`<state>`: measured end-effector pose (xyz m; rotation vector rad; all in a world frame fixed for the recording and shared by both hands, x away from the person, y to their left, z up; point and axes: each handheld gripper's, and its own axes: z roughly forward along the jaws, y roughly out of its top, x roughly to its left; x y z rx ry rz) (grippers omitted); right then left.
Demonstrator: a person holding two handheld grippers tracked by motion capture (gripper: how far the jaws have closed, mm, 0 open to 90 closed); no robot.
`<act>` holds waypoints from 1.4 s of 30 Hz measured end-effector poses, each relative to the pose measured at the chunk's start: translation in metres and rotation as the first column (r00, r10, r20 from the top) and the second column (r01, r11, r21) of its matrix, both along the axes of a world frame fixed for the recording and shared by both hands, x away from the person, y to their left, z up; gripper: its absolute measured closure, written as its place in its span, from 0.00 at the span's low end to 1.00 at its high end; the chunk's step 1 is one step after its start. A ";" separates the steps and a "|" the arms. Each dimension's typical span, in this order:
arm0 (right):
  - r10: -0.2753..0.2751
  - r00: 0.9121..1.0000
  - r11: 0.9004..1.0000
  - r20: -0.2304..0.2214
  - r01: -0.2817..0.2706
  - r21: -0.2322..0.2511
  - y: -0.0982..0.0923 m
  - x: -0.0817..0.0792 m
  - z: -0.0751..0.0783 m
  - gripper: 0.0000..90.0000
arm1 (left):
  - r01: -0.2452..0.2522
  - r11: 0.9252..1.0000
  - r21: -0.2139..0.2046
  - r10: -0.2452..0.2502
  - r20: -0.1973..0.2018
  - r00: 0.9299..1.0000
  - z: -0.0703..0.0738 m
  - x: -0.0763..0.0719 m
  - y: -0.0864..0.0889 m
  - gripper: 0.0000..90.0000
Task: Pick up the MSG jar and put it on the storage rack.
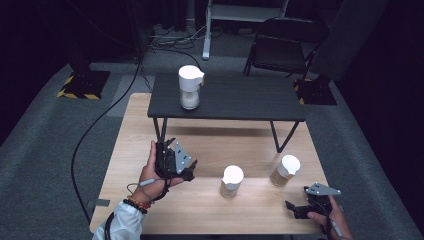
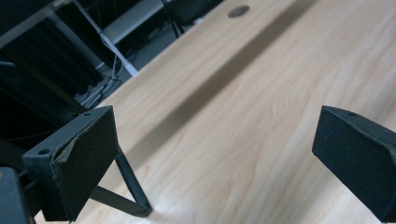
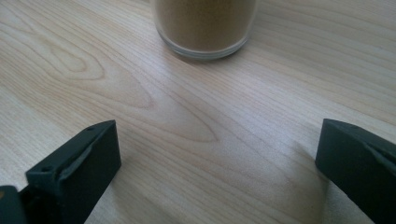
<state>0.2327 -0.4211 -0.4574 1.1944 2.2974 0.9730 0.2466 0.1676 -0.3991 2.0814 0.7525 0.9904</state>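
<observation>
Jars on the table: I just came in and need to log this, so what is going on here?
A person holds a two-jaw gripper in each hand over a wooden table. Both are open and empty. The right gripper points at the jar of brown powder nearest it; the left gripper sits beside the middle jar. A third jar, with white contents, stands on the small black table behind.
</observation>
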 end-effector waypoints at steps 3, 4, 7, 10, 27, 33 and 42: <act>0.000 1.000 1.000 0.000 0.000 0.000 0.000 0.000 0.000 0.00 | 0.003 1.000 0.003 -0.003 -0.025 1.000 -0.006 0.000 0.001 0.00; 0.000 1.000 1.000 0.000 0.000 0.000 0.000 0.000 0.000 0.00 | 0.003 1.000 0.011 -0.003 -0.028 1.000 -0.008 -0.001 0.001 0.00; -0.001 1.000 1.000 0.000 0.001 0.000 0.000 0.000 0.000 0.00 | 0.002 1.000 0.018 -0.001 -0.041 0.999 -0.013 -0.002 0.003 0.00; -0.002 1.000 1.000 0.000 0.002 0.000 0.000 0.000 0.000 0.00 | -0.010 1.000 0.017 0.011 -0.051 0.999 -0.017 -0.003 0.005 0.00; -0.003 1.000 1.000 0.000 0.003 0.001 0.000 -0.001 0.000 0.00 | -0.032 0.998 0.048 0.038 -0.145 0.989 -0.038 -0.009 0.018 0.01; -0.003 1.000 1.000 0.000 0.003 0.000 0.000 -0.001 0.000 0.00 | -0.047 0.998 0.051 0.055 -0.186 0.981 -0.043 -0.008 0.024 0.01; -0.003 1.000 1.000 0.000 0.003 0.000 0.000 -0.001 0.000 0.00 | -0.073 0.997 0.019 0.075 -0.244 0.967 -0.049 -0.010 0.038 0.01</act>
